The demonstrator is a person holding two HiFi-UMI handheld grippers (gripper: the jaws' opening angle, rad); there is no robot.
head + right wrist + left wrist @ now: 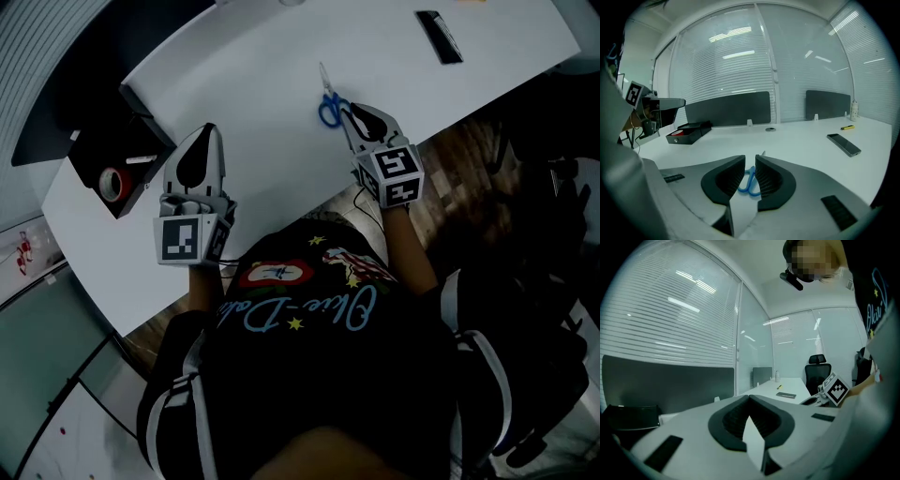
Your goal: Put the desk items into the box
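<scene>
The right gripper (750, 161) is noted with jaws slightly spread; blue scissors (328, 105) are found flat on the table (262, 56) at their tips. The left gripper (749, 399) is pressed together, empty. The box (117, 202) is placed far left.

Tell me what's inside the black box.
A red tape roll and a thin white item lie in the box. Its back part is too dark to show anything else.
</scene>
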